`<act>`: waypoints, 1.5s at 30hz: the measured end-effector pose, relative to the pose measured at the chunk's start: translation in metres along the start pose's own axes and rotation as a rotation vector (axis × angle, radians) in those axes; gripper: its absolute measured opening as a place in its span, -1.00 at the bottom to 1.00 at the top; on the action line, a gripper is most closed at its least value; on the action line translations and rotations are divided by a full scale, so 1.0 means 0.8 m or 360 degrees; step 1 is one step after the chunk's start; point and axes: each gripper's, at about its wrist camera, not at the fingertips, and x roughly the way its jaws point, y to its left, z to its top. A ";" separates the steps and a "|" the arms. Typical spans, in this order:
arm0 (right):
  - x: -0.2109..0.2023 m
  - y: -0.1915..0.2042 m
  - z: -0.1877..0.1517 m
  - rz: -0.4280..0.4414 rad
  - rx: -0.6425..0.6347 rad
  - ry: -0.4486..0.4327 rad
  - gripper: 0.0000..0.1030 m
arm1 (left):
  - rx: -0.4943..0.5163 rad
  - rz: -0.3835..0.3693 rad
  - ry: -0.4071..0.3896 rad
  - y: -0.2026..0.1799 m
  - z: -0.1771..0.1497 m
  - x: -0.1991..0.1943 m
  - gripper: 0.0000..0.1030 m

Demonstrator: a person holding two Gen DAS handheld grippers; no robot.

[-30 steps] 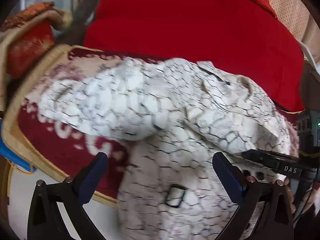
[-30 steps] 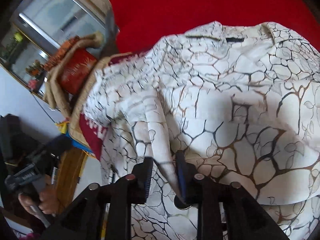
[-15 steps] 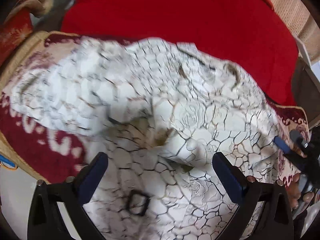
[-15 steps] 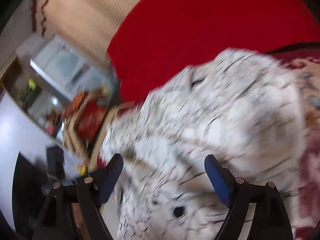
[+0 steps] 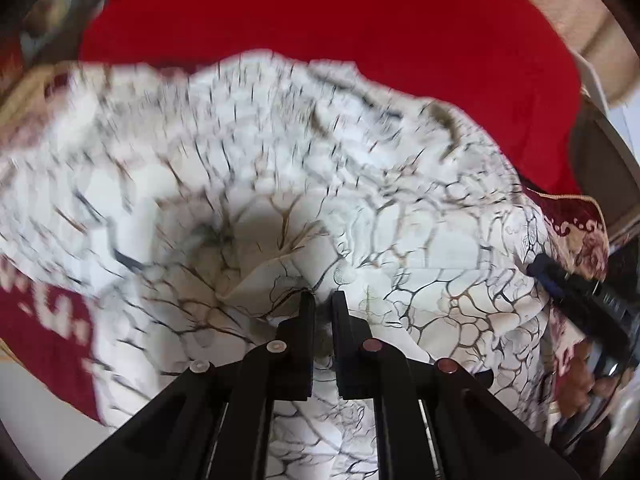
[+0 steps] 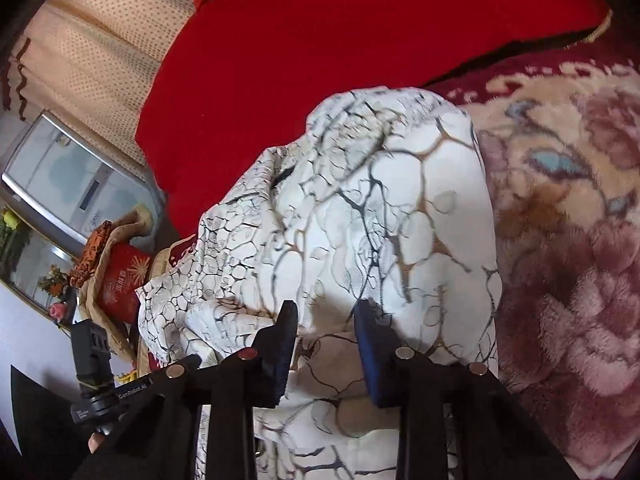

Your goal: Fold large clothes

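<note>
A large white garment with a black and gold crackle print [image 5: 280, 168] lies bunched on a maroon and beige floral blanket [image 6: 568, 248]. My left gripper [image 5: 322, 300] is shut on a fold of this garment near its middle. My right gripper [image 6: 326, 312] sits over the garment's right part [image 6: 400, 208], its fingers part closed with cloth between them; a firm grip does not show. The right gripper also shows at the right edge of the left wrist view [image 5: 580, 300]. The left gripper shows at the lower left of the right wrist view [image 6: 96, 360].
A big red cushion [image 5: 320, 20] stands behind the garment. A red bag wrapped in beige cloth [image 6: 120, 276] and a window [image 6: 60, 176] are at the left. A beige dotted curtain [image 6: 92, 40] hangs behind. The blanket's edge [image 5: 36, 332] drops off at the lower left.
My left gripper went from wide open to shut on a garment fold. My right gripper let go of its fold, opened wide, moved right, and now its fingers stand closer together over the cloth.
</note>
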 end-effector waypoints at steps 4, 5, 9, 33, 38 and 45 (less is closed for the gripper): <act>0.001 0.031 0.001 0.0092 -0.0096 -0.0013 -0.30 | 0.0009 -0.0015 -0.0011 0.014 -0.013 -0.025 -0.84; 0.004 0.038 -0.001 0.0102 -0.0111 0.0010 -0.30 | -0.0011 0.0001 -0.0023 0.023 -0.017 -0.033 -0.76; 0.049 0.055 -0.020 -0.0034 -0.0195 0.0183 -0.28 | -0.0136 0.0066 -0.0149 0.077 -0.032 -0.080 0.42; 0.069 0.121 -0.068 0.0037 -0.0422 0.0173 -0.30 | -0.1380 -0.0061 -0.0362 0.434 0.013 -0.033 -0.18; 0.067 0.119 -0.067 0.0037 -0.0416 0.0157 -0.30 | -0.1380 -0.0036 -0.0414 0.442 0.022 -0.034 -0.88; 0.042 0.118 -0.063 0.0058 -0.0420 0.0066 -0.30 | -0.1019 0.0072 -0.0575 0.377 0.057 -0.109 -0.90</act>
